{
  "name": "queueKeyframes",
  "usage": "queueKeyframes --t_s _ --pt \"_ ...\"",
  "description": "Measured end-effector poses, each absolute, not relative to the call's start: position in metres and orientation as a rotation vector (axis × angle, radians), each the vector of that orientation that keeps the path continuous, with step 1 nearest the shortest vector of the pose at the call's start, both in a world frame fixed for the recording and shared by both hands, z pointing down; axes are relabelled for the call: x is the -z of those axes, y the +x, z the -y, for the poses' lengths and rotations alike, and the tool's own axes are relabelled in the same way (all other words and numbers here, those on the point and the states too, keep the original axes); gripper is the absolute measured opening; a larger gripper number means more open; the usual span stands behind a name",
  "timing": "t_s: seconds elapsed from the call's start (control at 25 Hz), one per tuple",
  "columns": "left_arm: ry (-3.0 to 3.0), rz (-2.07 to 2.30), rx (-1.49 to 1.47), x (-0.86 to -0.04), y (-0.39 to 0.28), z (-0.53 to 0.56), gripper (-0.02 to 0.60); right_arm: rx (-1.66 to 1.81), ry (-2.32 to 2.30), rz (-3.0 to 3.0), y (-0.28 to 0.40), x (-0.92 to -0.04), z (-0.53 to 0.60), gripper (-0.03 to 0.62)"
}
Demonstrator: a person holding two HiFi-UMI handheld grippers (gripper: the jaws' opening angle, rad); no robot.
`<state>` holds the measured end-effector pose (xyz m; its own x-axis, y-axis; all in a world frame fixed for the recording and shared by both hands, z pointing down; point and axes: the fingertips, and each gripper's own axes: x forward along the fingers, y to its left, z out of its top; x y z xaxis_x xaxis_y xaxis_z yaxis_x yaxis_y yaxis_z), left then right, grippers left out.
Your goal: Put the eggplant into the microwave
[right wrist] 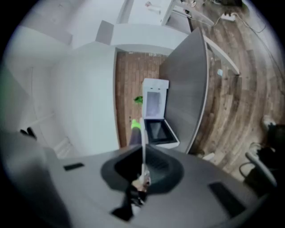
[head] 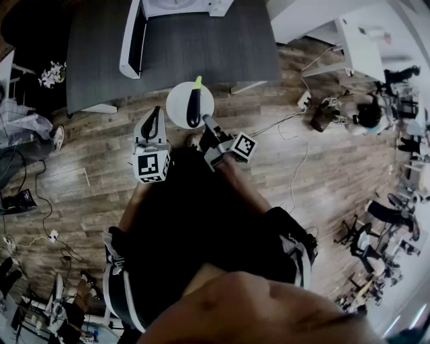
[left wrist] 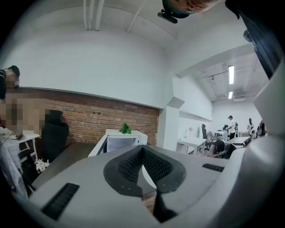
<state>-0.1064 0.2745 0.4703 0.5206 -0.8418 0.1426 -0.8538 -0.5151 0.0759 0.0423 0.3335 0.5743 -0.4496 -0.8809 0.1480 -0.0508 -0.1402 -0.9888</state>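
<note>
A dark purple eggplant [head: 194, 107] with a green stem lies on a small white plate [head: 179, 101], held in the air just before the dark grey table [head: 201, 47]. My right gripper [head: 205, 121] is shut on the plate's near edge. In the right gripper view the plate [right wrist: 143, 138] shows edge-on between the jaws, the eggplant [right wrist: 134, 133] on its left. The white microwave [head: 176, 8] stands on the table, its door [head: 132, 39] swung open. My left gripper [head: 155, 113] hangs left of the plate, shut and empty. The left gripper view shows its closed pads [left wrist: 129, 164] below the microwave [left wrist: 119, 143].
Cables and a power strip [head: 304, 101] lie on the wood floor at the right. Office chairs [head: 366, 245] and desks crowd the far right. A seated person's shoe [head: 58, 138] and white flowers [head: 51, 72] are at the left. A green plant [left wrist: 125, 128] sits on the microwave.
</note>
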Motion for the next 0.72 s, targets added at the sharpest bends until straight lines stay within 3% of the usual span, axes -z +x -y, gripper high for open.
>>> queueKeyframes --t_s 0.72 --pt "2.608 1.460 -0.129 -0.4730 -0.1011 -0.2736 0.037 1.667 -1.083 -1.478 0.0452 -0.5791 -0.3313 0.041"
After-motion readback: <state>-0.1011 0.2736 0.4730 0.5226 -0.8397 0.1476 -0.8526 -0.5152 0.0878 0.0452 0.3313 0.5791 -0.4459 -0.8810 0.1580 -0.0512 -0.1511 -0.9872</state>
